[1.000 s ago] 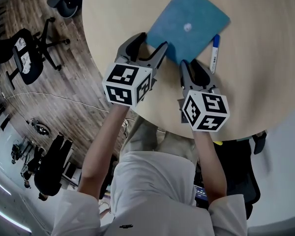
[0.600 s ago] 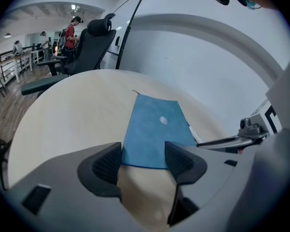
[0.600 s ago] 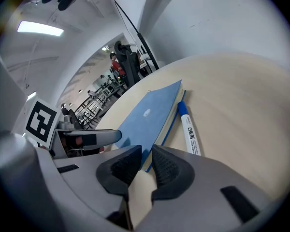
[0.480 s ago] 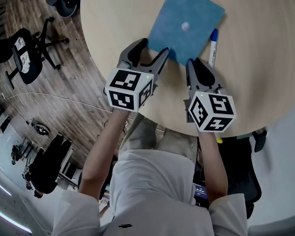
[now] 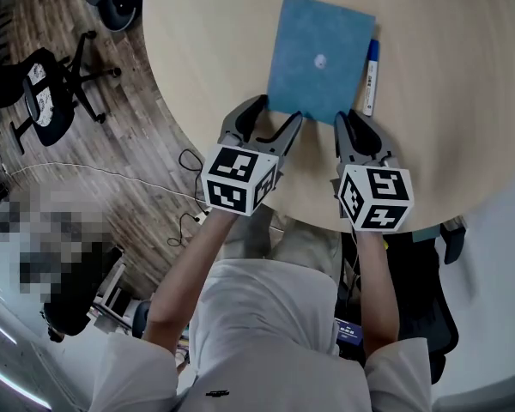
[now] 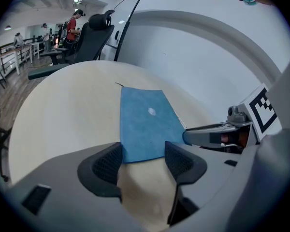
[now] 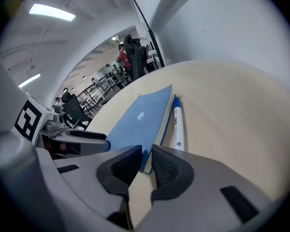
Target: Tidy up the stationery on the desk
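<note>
A blue notebook (image 5: 319, 58) with a small white dot lies flat on the round pale wood table (image 5: 215, 41), its sides square to me. A white pen with a blue cap (image 5: 372, 75) lies along its right edge. My left gripper (image 5: 275, 112) is open, its tips either side of the notebook's near left corner (image 6: 145, 120). My right gripper (image 5: 357, 120) is at the near right corner. In the right gripper view its jaws (image 7: 145, 156) are closed down to a narrow gap with the notebook's corner (image 7: 137, 117) in it, and the pen (image 7: 177, 124) lies just right.
The table's curved edge runs close under both grippers. A black office chair (image 5: 51, 101) and a cable (image 5: 154, 174) are on the wood floor to the left. Another dark chair (image 5: 421, 299) sits below the table at right.
The notebook has swung from diagonal to square with me, and the pen has turned with it. Both grippers have shifted right and nearer to me, staying at its near edge.
</note>
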